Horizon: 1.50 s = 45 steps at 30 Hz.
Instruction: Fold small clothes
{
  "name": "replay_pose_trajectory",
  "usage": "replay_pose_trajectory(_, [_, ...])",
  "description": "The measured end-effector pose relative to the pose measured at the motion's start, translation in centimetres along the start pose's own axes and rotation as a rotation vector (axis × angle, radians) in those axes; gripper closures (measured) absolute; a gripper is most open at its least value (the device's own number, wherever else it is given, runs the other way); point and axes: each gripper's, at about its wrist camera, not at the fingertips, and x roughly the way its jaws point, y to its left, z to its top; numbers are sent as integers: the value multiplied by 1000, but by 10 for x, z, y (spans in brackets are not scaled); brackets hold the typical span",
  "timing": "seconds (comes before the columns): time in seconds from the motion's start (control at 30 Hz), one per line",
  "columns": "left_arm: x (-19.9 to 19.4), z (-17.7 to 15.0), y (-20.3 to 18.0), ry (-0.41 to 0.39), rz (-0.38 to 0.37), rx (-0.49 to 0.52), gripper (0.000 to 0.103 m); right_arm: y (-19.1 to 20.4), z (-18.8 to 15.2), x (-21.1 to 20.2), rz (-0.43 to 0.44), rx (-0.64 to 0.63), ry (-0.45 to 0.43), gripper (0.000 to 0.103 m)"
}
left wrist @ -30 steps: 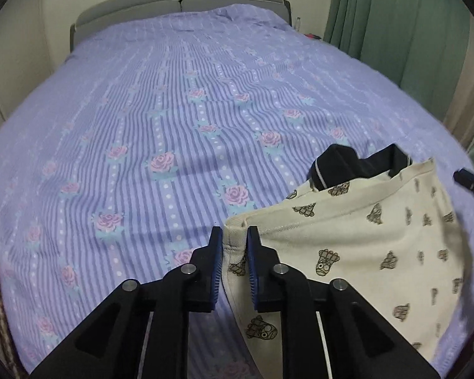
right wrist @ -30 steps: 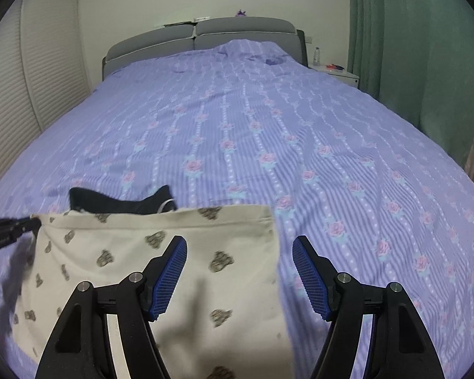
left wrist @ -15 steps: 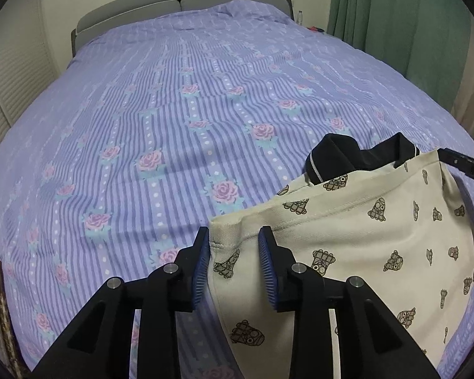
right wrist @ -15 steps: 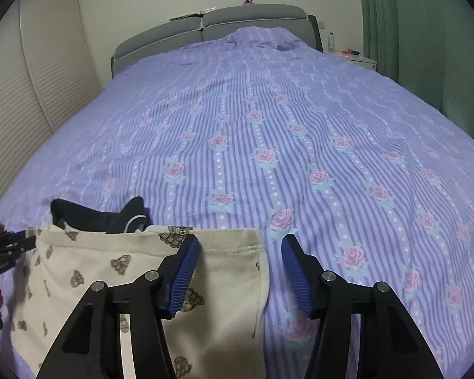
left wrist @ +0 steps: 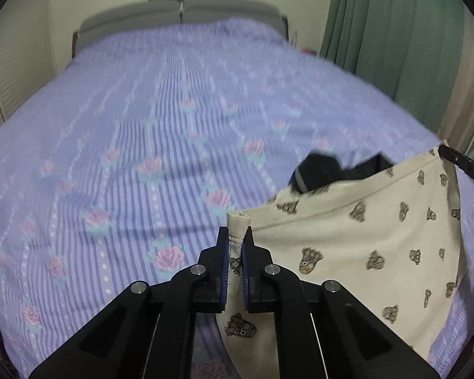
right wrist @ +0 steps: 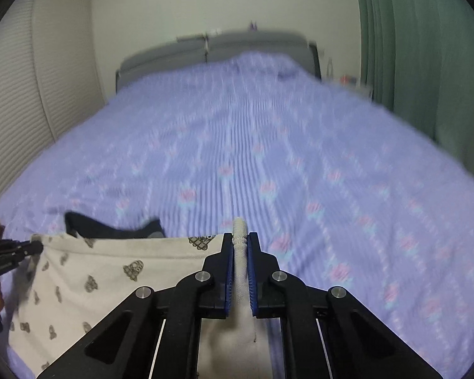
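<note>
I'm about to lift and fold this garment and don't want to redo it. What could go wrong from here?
1. Both the left gripper and the right gripper pinch only the bunched edge of the cream printed garment, so a corner may slip out.
2. The black garment lies partly under the far edge and may get dragged along.
3. The cloth sags between the grips, so the fold may crease.

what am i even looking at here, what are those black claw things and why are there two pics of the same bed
Those are two hand-held grippers, one in each of a person's hands, each carrying a camera that looks along its fingers, hence two pictures. The left gripper and the right gripper have just closed, each pinching one top corner of a small cream garment printed with little figures. It is held over a bed with a purple flowered bedspread. A black garment lies just behind it. A green curtain hangs beside the bed.
</note>
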Motion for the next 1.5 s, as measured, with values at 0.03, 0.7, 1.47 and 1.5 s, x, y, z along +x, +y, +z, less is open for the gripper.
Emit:
replay_pose_trajectory(0.03, [-3, 2, 2, -16, 3, -17, 94, 3, 4, -5, -24, -25, -30, 94])
replay_pose_trajectory(0.7, [-37, 9, 0, -71, 320, -24, 37, -9, 2, 4, -273, -63, 76, 43])
replay_pose_trajectory(1.47, [-135, -171, -47, 48, 43, -455, 39, -30, -166, -126, -14, 358, 147, 35])
replay_pose_trajectory(1.5, [-133, -173, -47, 37, 13, -456, 39, -31, -169, -125, 17, 377, 147, 35])
